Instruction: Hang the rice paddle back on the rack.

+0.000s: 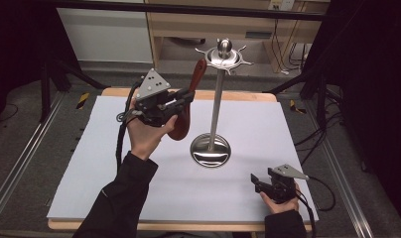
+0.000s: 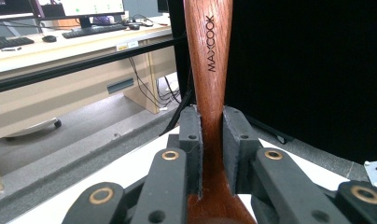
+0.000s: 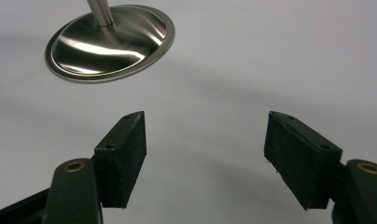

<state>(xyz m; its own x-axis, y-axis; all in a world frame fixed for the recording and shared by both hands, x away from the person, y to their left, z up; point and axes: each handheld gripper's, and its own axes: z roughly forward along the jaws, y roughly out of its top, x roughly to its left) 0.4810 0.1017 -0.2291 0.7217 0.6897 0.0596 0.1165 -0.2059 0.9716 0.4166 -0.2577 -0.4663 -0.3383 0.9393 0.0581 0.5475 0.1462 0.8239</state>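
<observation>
A dark red wooden spoon (image 1: 187, 101) is held up above the table's back left, handle pointing up toward the stand's top. My left gripper (image 1: 188, 97) is shut on its neck; in the left gripper view both pads press the wood of the spoon (image 2: 210, 70), which bears the word MAXCOOK. A steel utensil stand (image 1: 216, 94) rises from a round base (image 1: 210, 150) at the table's middle, with a hooked ring at the top (image 1: 223, 56). My right gripper (image 1: 254, 181) rests low at the front right, open and empty (image 3: 205, 158), facing the stand's base (image 3: 109, 42).
The white board (image 1: 139, 188) covers the wooden table. Desks, cables and tripod legs stand beyond the far edge. Black curtains hang at both sides.
</observation>
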